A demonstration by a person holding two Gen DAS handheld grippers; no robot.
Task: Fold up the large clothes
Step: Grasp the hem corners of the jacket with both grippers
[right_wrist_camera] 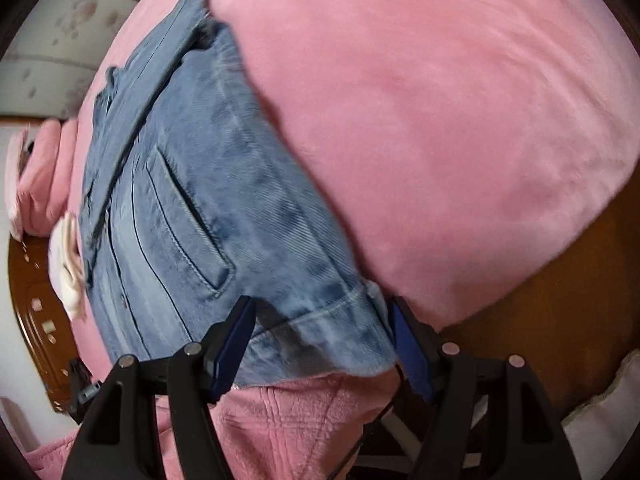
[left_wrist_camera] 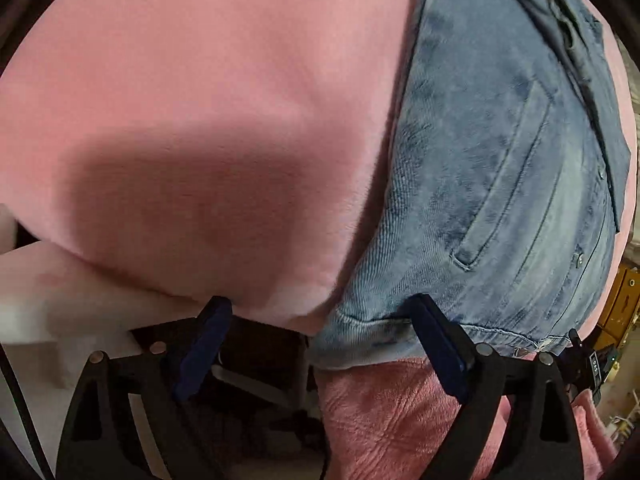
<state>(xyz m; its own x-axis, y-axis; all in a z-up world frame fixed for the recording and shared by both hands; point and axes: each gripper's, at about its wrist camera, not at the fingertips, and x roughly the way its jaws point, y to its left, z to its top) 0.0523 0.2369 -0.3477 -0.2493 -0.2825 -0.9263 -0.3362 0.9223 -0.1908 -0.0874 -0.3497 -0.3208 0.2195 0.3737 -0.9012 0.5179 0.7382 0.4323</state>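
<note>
A washed blue denim jacket (left_wrist_camera: 500, 184) lies flat on a pink plush blanket (left_wrist_camera: 200, 92), pocket side up, its hem towards me. In the left wrist view my left gripper (left_wrist_camera: 320, 312) points down over the hem's near corner with its jaws wide apart. One fingertip (left_wrist_camera: 424, 312) rests over the hem and the other hangs above the blanket's edge. In the right wrist view the denim jacket (right_wrist_camera: 208, 200) runs away to the upper left. My right gripper (right_wrist_camera: 320, 312) straddles the hem's other corner, jaws apart, with the hem lying slack between the pads.
Pink quilted fleece (right_wrist_camera: 288, 420) sits just under both grippers at the bed's near edge. Pink pillows (right_wrist_camera: 40, 168) and a brown wooden headboard (right_wrist_camera: 32, 280) are at the left of the right view. White bedding (left_wrist_camera: 60, 300) shows left, yellow furniture (left_wrist_camera: 624, 300) right.
</note>
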